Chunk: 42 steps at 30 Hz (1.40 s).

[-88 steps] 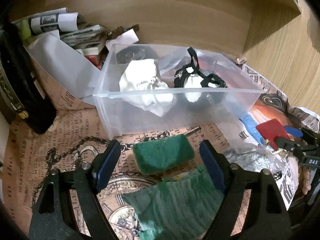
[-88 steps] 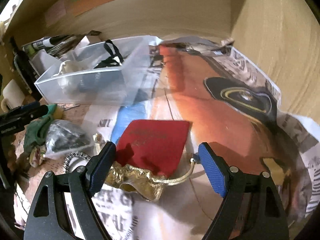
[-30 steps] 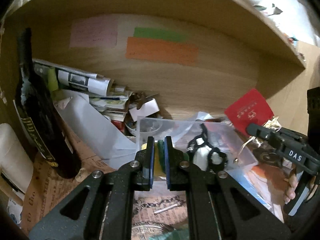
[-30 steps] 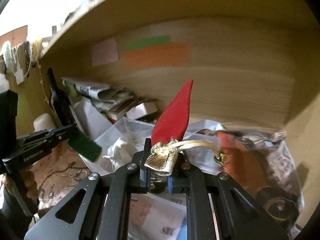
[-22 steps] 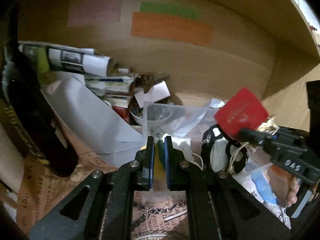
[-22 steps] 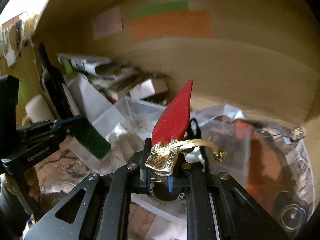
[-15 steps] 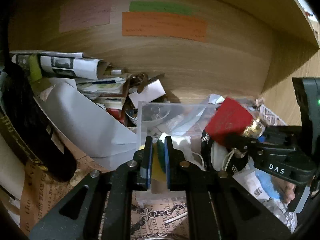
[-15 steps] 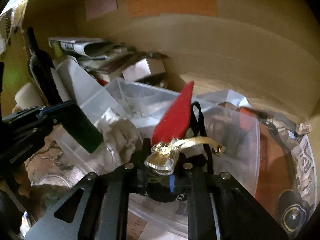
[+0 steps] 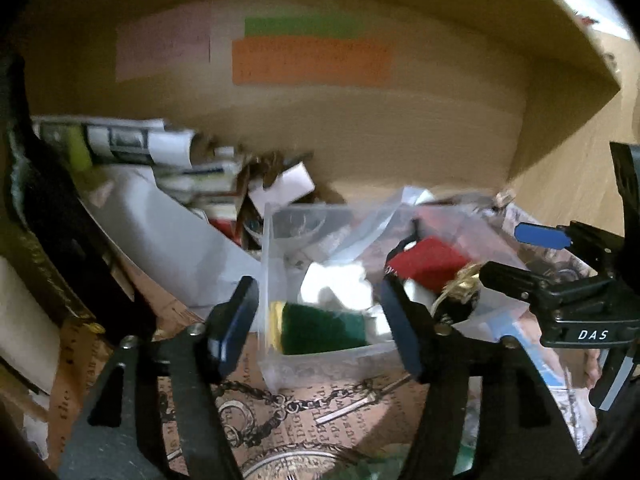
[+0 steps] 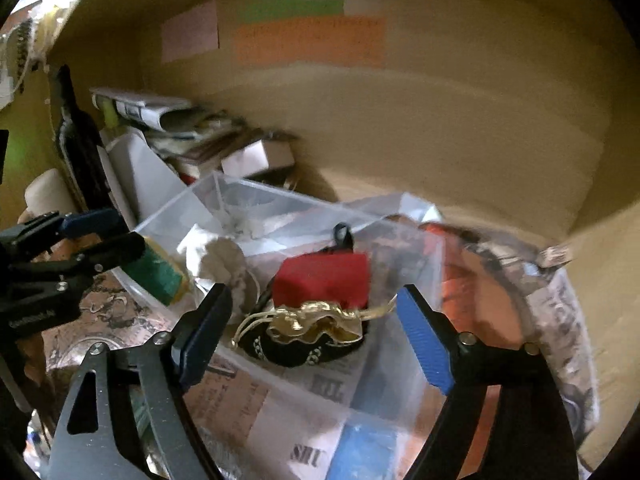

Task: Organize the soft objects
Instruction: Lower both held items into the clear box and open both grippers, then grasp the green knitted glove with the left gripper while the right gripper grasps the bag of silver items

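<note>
A clear plastic bin (image 9: 276, 356) (image 10: 416, 264) stands on the paper-covered shelf. My left gripper (image 9: 320, 320) is open at its near left corner; a green and yellow sponge (image 9: 320, 330) (image 10: 158, 270) lies free inside the bin between the jaws. My right gripper (image 10: 312, 332) is open over the bin's right half; a red pouch with a gold frilled top (image 10: 322, 280) (image 9: 428, 266) lies free on a black item (image 10: 296, 350). A white crumpled soft item (image 9: 336, 284) (image 10: 216, 256) sits in the bin's middle.
A dark bottle (image 9: 48, 216) (image 10: 80, 140) stands at the left. Rolled newspapers and boxes (image 9: 132, 146) (image 10: 172, 120) pile up behind the bin. The wooden back wall carries coloured notes (image 9: 312, 62). A green cloth (image 9: 400, 468) lies at the near edge.
Both grippers have opened. The sponge has dropped from my left gripper into the bin, and the red pouch from my right gripper onto the black item in the bin.
</note>
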### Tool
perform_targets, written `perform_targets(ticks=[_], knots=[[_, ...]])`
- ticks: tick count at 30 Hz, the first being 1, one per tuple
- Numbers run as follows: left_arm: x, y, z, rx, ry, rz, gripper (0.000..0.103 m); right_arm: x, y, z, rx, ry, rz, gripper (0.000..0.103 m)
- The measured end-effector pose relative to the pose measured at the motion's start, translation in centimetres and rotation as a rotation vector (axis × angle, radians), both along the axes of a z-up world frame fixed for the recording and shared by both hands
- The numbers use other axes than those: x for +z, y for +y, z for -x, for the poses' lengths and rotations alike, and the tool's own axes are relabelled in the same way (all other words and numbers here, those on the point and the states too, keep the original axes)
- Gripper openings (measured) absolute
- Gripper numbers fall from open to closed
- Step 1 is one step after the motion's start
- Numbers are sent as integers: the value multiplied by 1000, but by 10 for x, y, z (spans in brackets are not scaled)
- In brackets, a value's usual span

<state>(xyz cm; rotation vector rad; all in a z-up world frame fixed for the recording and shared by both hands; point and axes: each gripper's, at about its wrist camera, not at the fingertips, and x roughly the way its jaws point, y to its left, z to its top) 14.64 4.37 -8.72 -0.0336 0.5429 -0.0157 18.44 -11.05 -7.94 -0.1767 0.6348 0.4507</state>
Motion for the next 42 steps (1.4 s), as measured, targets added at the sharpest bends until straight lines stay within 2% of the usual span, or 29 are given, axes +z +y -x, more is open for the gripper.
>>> perform_targets(ticks=[2,5,7,8,12,17,22,25,28,31,34,39,41,42], knots=[[9,-1,12,-9,-22,5,71,9,-6,11,-7,-34,-13,83],[19,-3,29,-18,-45,13,85,21,-14,27,-7,-72,-41,88],[22,-5,40,-21,-53,13,99,28,-19,42,-5,-107,-51,91],[22,-6,46,-20,-56,11,101,30,-20,47,-1,-117,-52,92],[13,-9,59,-30,-28,9,102,30,-21,71,17,-145,-53,92],[-15,-10,68,-58,72,48,102,17,-21,93,34,-125,-42,92],[-51,-15,77,-73,174,38,102,-9,-17,102,68,-48,-42,92],[-65,-16,82,-84,220,64,102,-29,-12,101,81,17,-40,92],[-73,-17,88,-109,238,97,102,-47,-9,99,79,68,-36,92],[-78,-24,87,-120,249,72,102,-59,-8,95,89,125,-41,92],[-83,-26,78,-111,265,71,102,-65,-6,91,91,151,-34,86],[-82,-24,66,-97,243,91,102,-71,-4,84,98,185,-26,63],[-80,-24,63,-100,234,91,98,-73,-4,81,101,195,-24,57],[-79,-24,61,-100,232,88,92,-73,-4,81,104,195,-20,54]])
